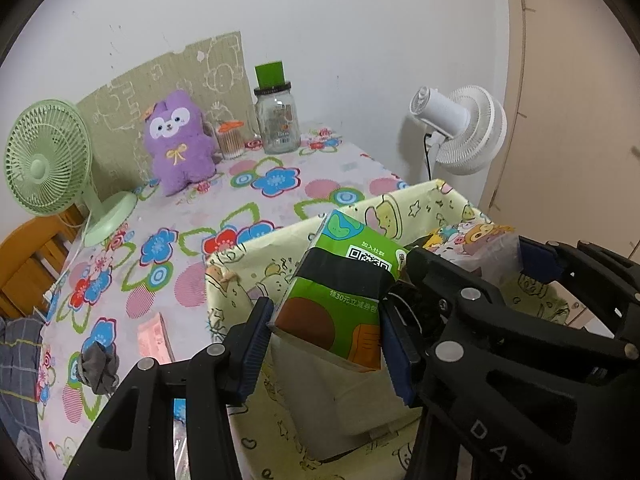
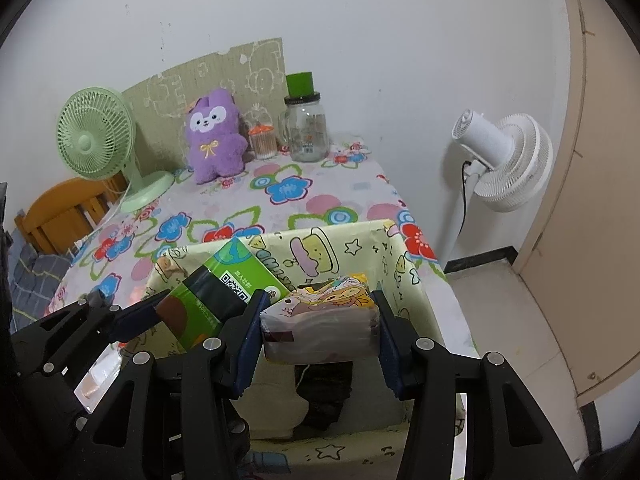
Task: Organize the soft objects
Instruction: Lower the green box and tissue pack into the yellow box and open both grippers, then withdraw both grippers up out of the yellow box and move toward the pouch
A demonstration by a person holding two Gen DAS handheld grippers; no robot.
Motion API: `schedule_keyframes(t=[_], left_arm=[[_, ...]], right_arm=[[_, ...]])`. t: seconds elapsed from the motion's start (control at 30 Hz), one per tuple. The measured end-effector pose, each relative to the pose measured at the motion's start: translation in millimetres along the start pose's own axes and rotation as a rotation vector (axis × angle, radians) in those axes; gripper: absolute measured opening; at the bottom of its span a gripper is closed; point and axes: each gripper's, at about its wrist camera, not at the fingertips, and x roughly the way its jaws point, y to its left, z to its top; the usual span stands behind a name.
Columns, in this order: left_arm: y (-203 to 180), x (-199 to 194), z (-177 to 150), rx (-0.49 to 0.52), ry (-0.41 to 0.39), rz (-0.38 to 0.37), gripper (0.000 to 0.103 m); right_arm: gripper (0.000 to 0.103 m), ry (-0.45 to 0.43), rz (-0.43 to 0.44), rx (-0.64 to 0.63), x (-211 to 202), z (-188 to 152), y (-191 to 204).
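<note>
The left tongs [image 1: 326,344] are clamped on a green tissue pack [image 1: 344,280], which tilts between their blue pads over the open yellow fabric bin [image 2: 360,240] on the flowered surface [image 1: 260,184]. Just beside them, the right tongs [image 2: 318,332] grip a cartoon-printed tissue pack [image 2: 320,320], crosswise between the pads above the same bin.

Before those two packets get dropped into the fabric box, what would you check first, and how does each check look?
1. Left fingers grip the green tissue pack: ok.
2. Right fingers grip the cartoon tissue pack: ok.
3. Both packs are over the opening of the yellow fabric box: ok.
4. Room left inside the box, where dark things already lie: cannot tell.
5. Box sits fully on the flowered table: cannot tell, since it stands near the edge.
</note>
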Motion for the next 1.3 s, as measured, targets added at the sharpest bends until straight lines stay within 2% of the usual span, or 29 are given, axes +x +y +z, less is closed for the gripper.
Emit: schedule_keyframes(t=[0.2,0.3,0.4,0.47,0.5,0.63,0.73,0.97,1.3], left_arm=[[1,10,0,-0.011,0.028,0.012,0.057],[0,11,0,-0.007,0.034,0.006,0.061],[-1,11,0,-0.007,0.040,0.003,0.068],[-2,10,0,-0.008,0.037,0.009,0.079],[-2,9,0,-0.008,0.033,0.010,0.081],[-3,3,0,-0.004,0.018,0.008,0.090],[-3,-2,-1,-0.003,0.009,0.002,0.093],[1,-20,-3,-0.009,-0.026,-0.001,0.099],[8,-42,-9,-0.008,-0.059,-0.005,0.101]], right_arm=[[0.054,0.026,0.013,0.015,12,-1,-5],[0.056,0.030,0.018,0.003,14,0,-4],[0.057,0.032,0.013,0.002,15,1,-4],[0.059,0.037,0.012,0.004,15,1,-4],[0.060,0.038,0.013,0.005,14,1,-4],[0.073,0.017,0.006,0.011,4,-2,-5],[0.080,0.001,-0.011,0.021,-5,-4,-6],[0.088,-0.030,-0.043,0.020,-24,-6,-2],[0.091,-0.067,-0.054,0.009,-45,-8,12]])
